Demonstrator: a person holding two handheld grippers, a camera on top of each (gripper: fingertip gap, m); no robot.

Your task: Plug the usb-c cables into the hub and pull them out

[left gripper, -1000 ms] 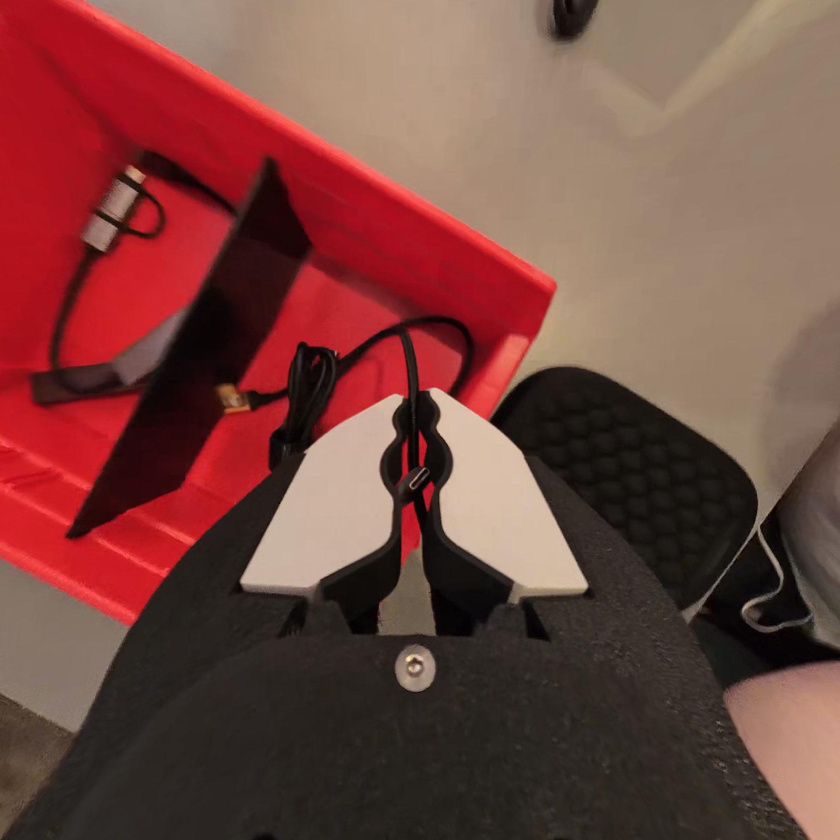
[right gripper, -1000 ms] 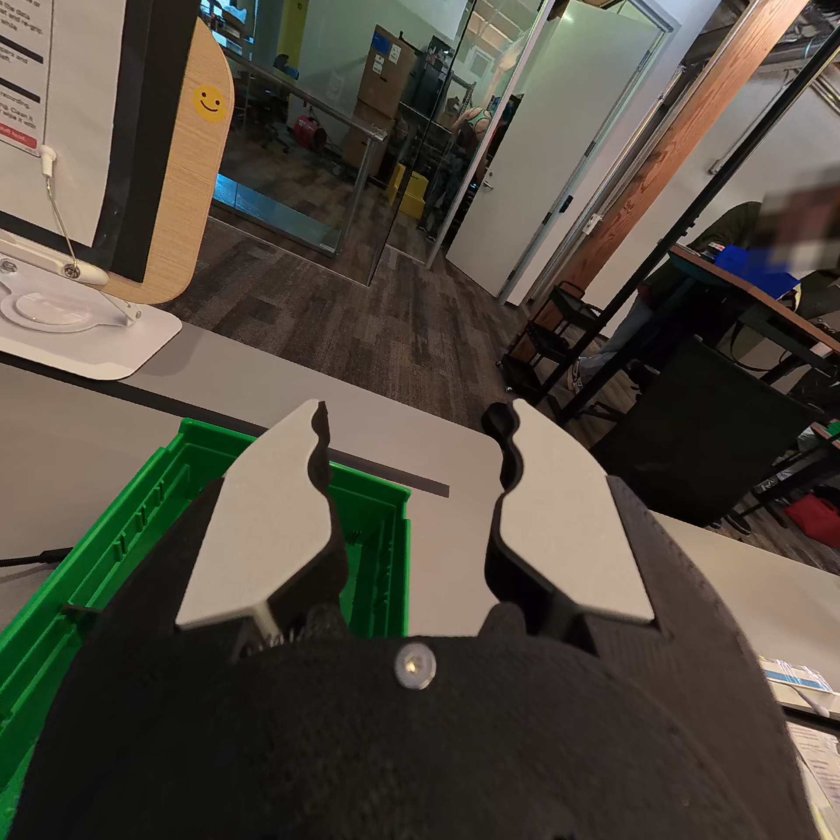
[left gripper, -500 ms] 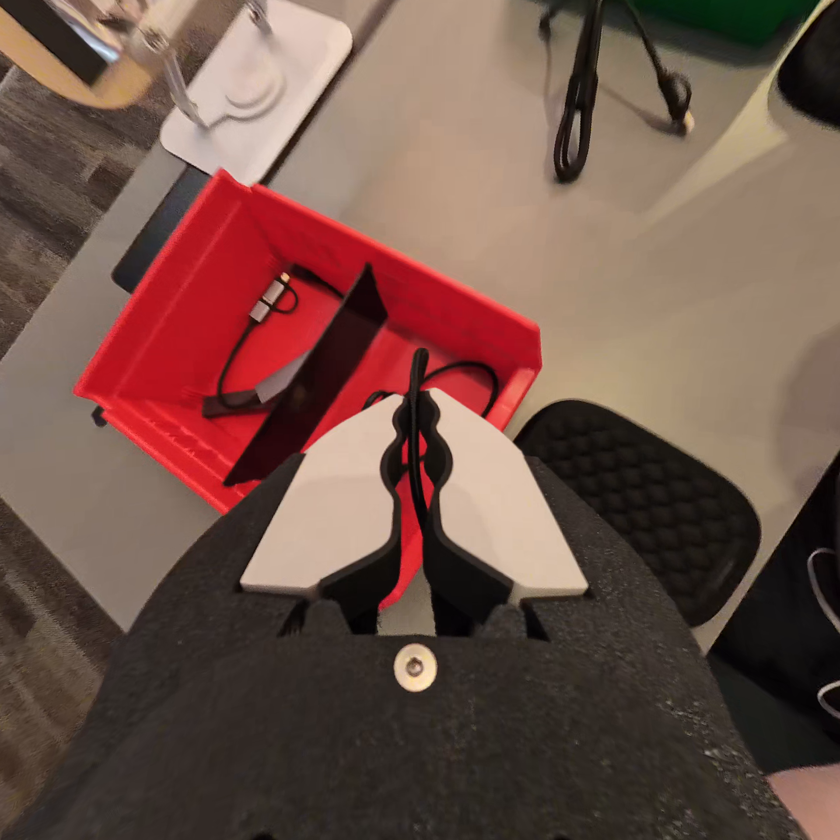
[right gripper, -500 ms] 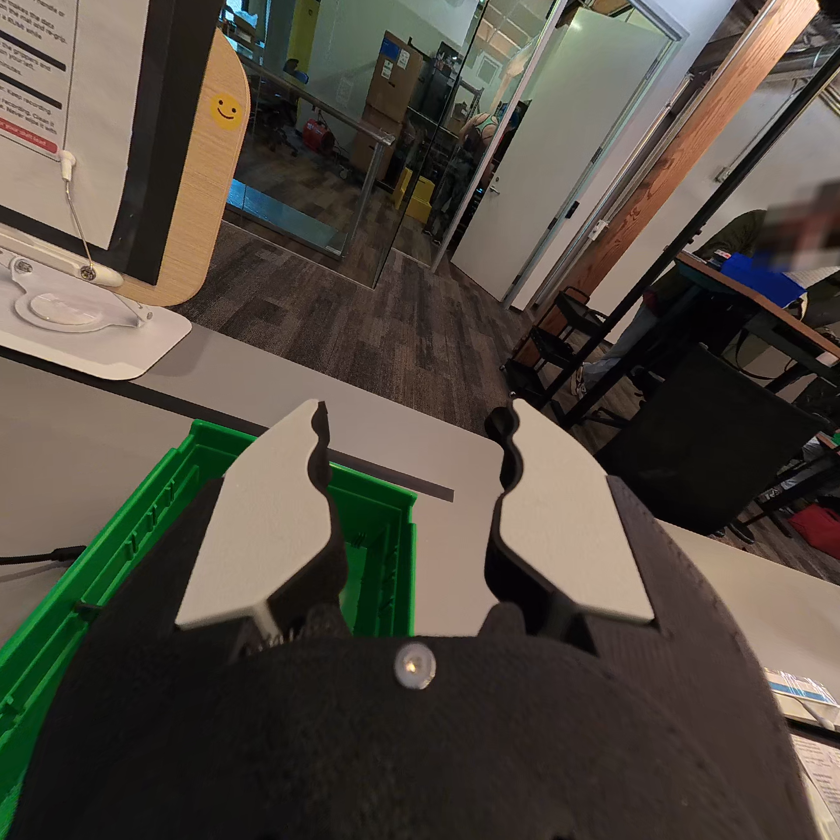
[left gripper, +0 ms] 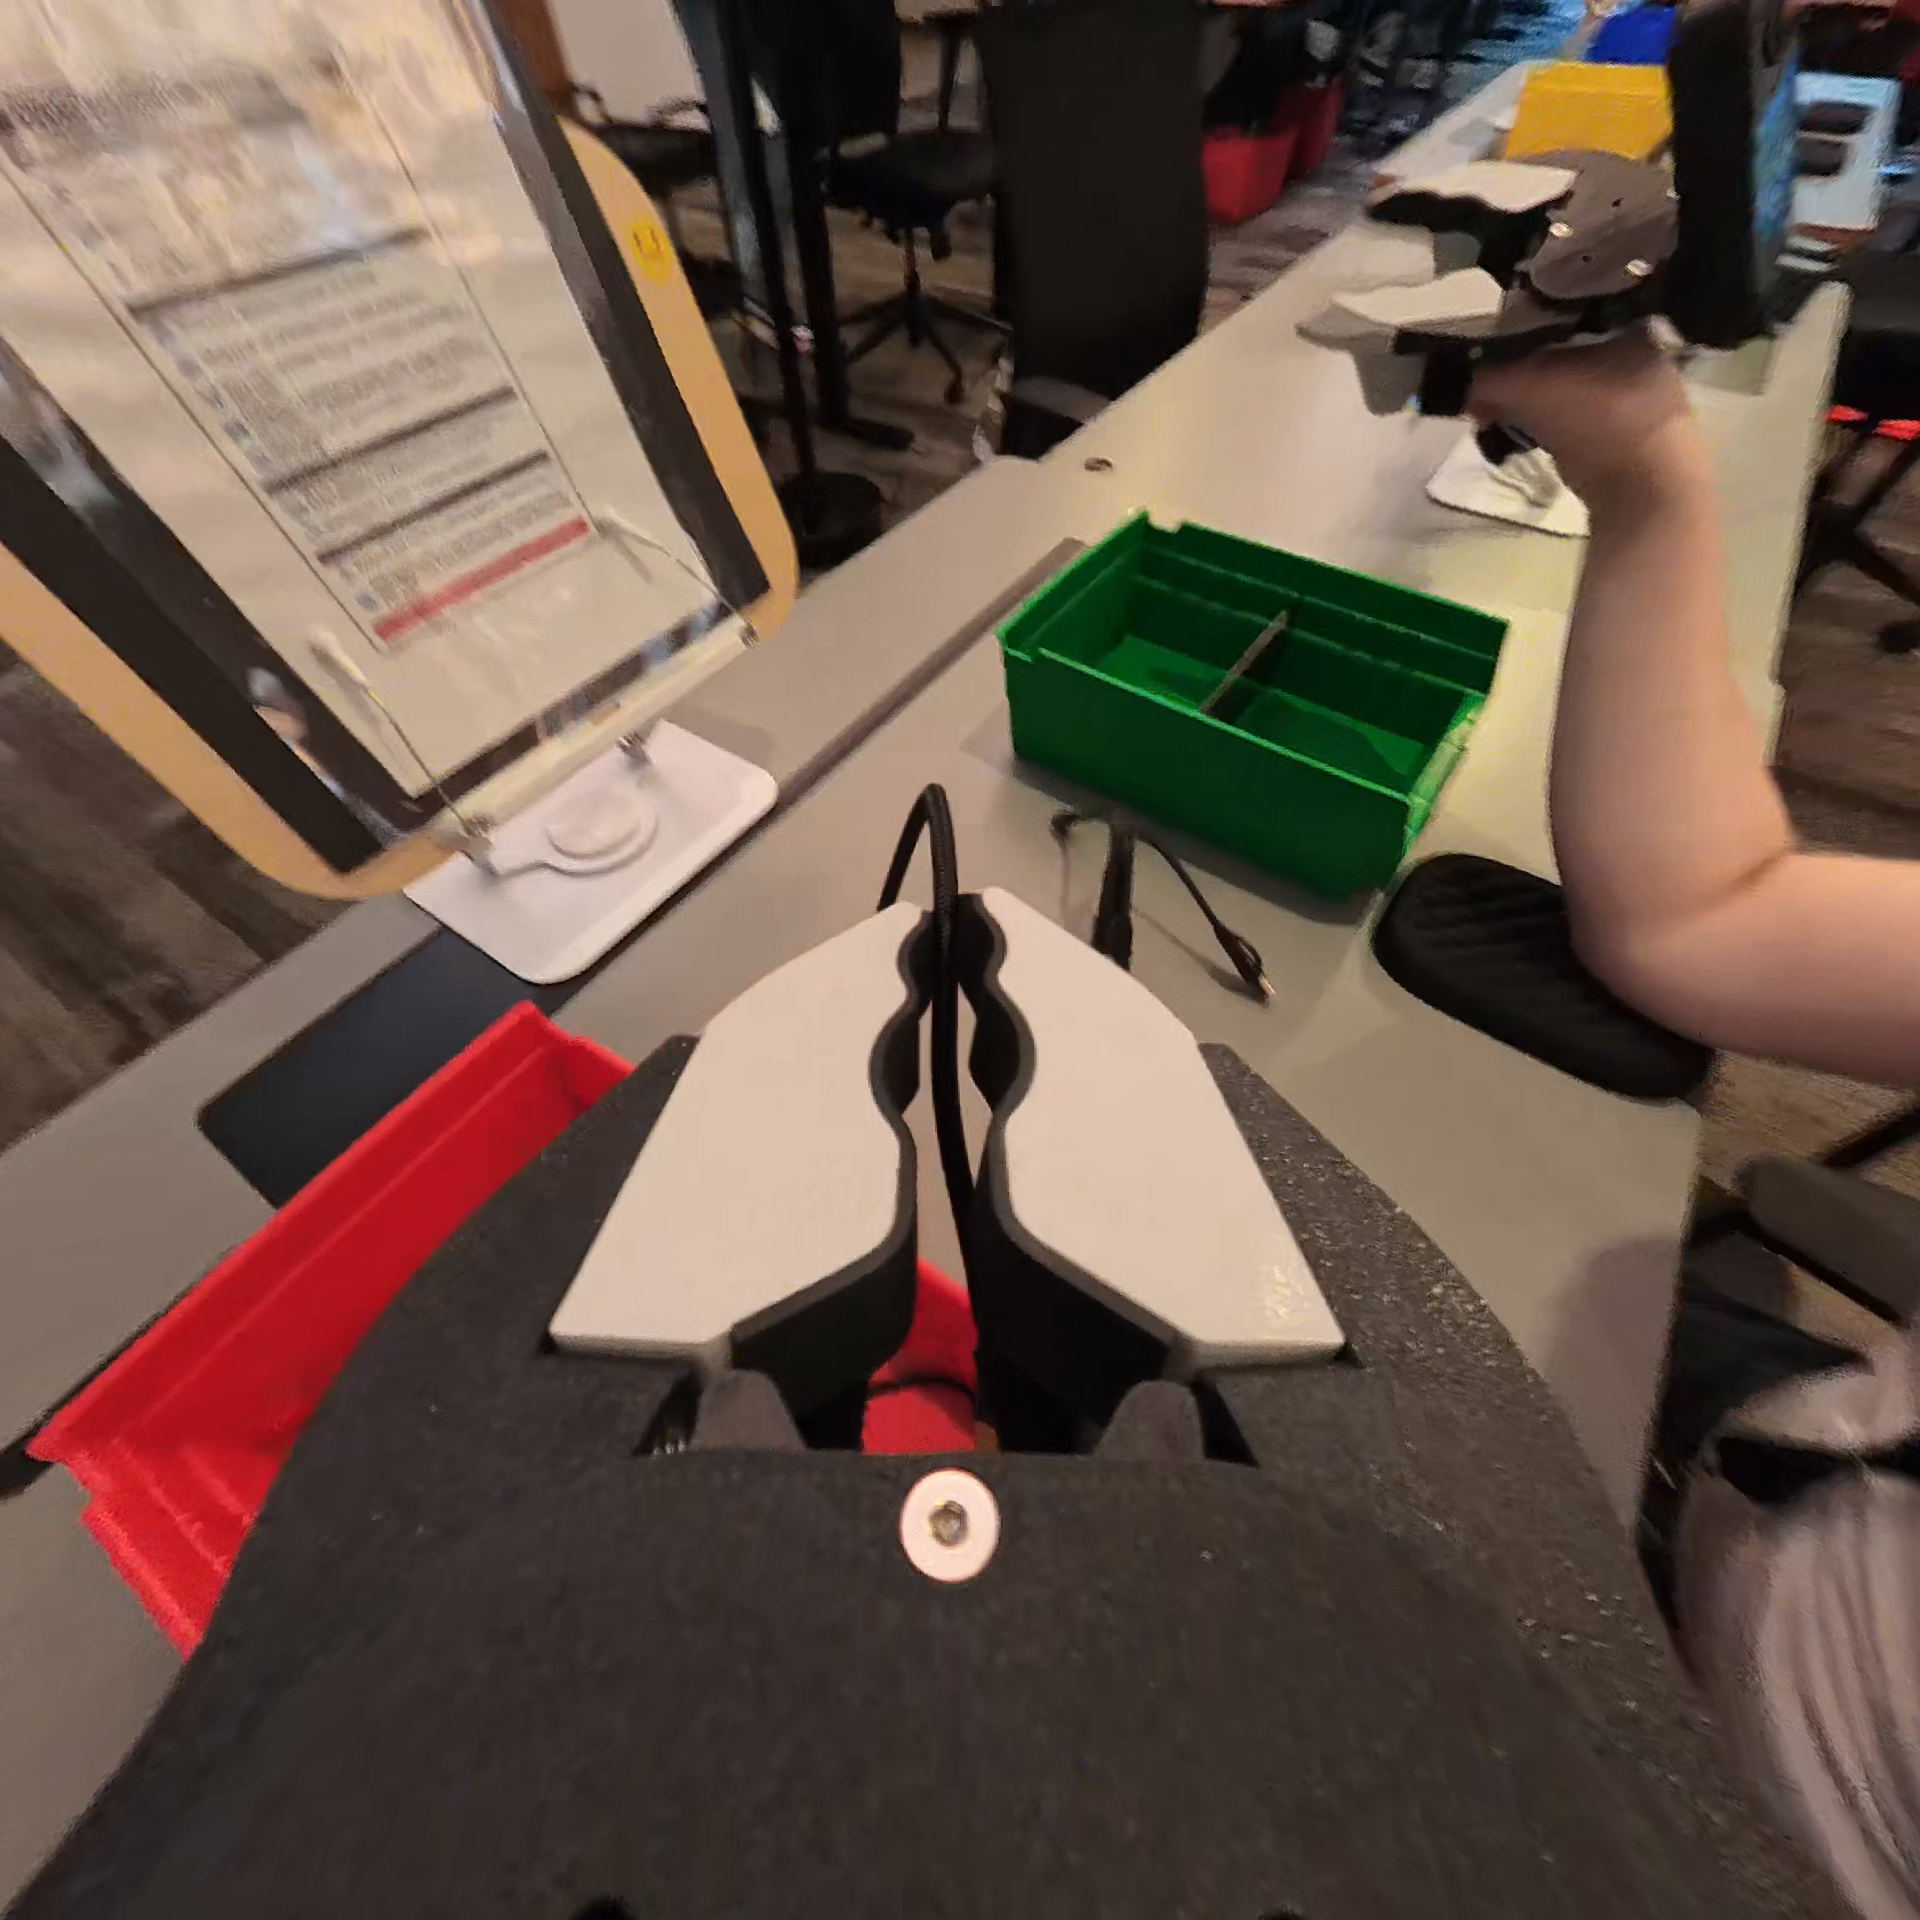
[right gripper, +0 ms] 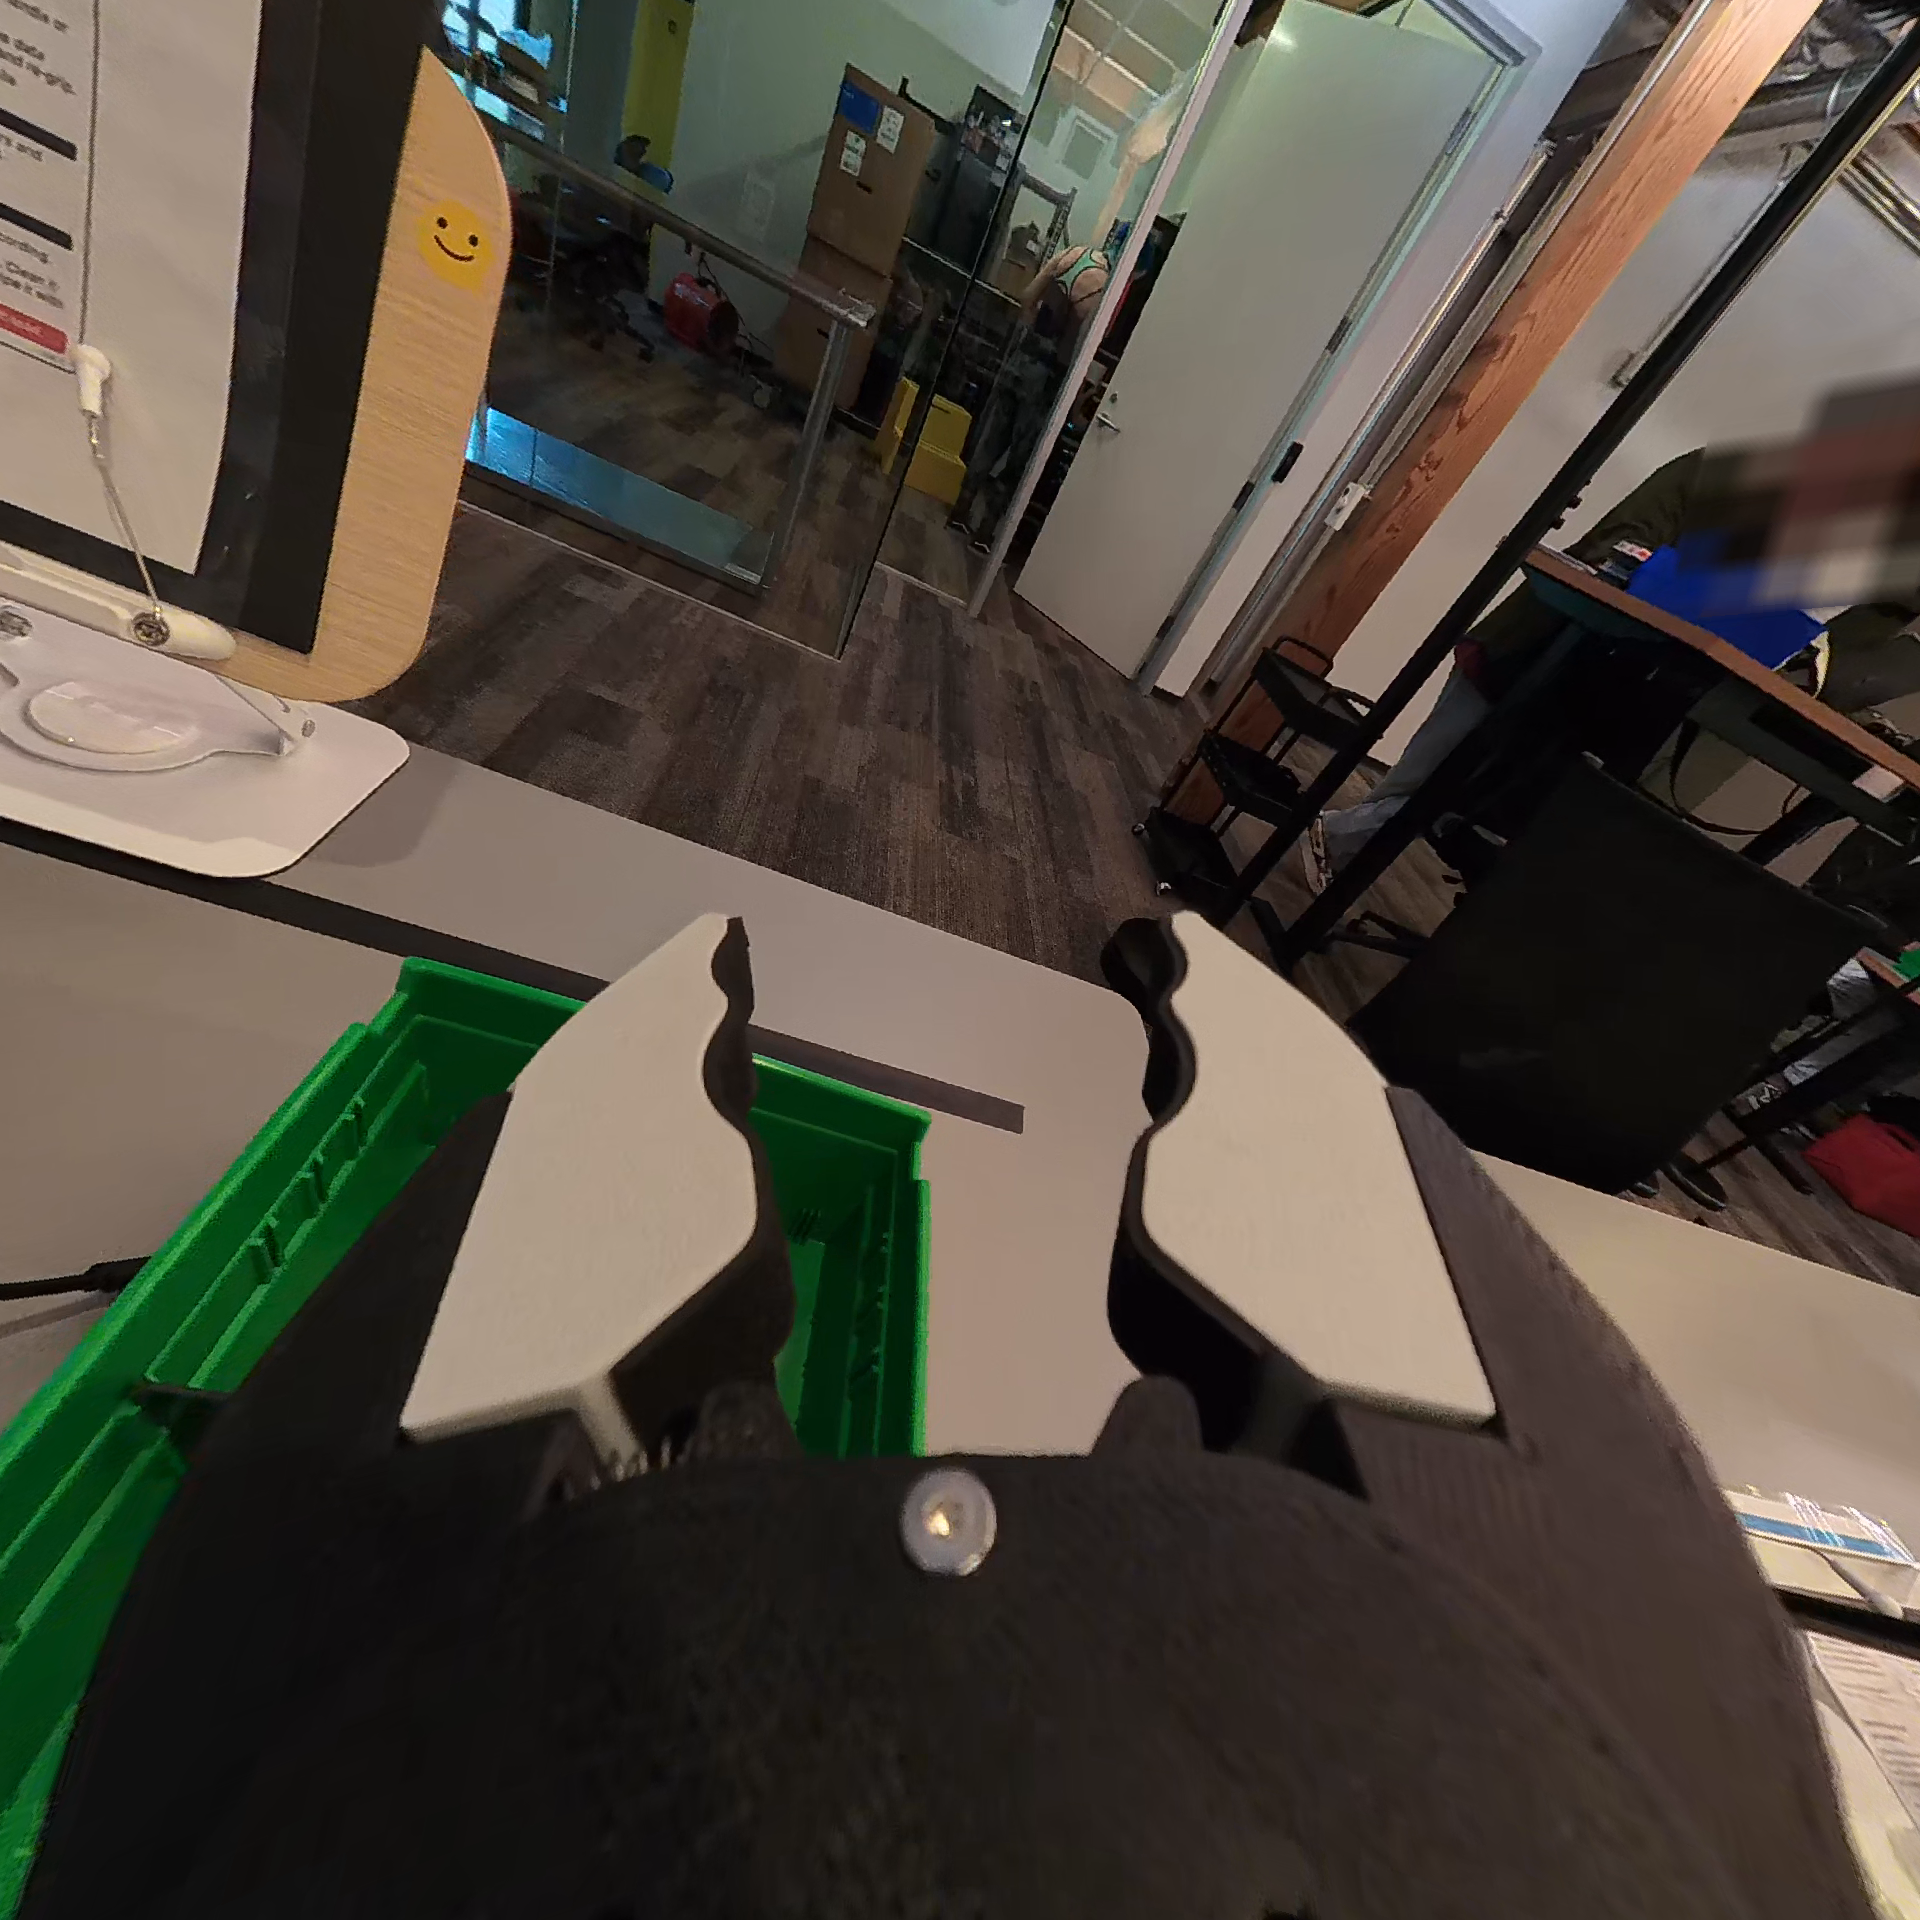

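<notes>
Left gripper [left gripper: 948, 914] has swung up from the red bin [left gripper: 312, 1226], jaws clamped on a black cable [left gripper: 940, 1039]. Right gripper [right gripper: 940, 940] idles agape over the green bin [right gripper: 312, 1143]. Cable likely bound for the table.

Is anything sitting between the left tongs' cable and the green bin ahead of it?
Yes. A second black cable lies loose on the table between the left tongs, shut on their black cable, and the green bin.

Printed sheet [left gripper: 343, 416] in the clear stand carries lines of text, too blurred to make out. Yellow smiley sticker [right gripper: 454, 242] sits on the wooden board [right gripper: 436, 416] behind it.
</notes>
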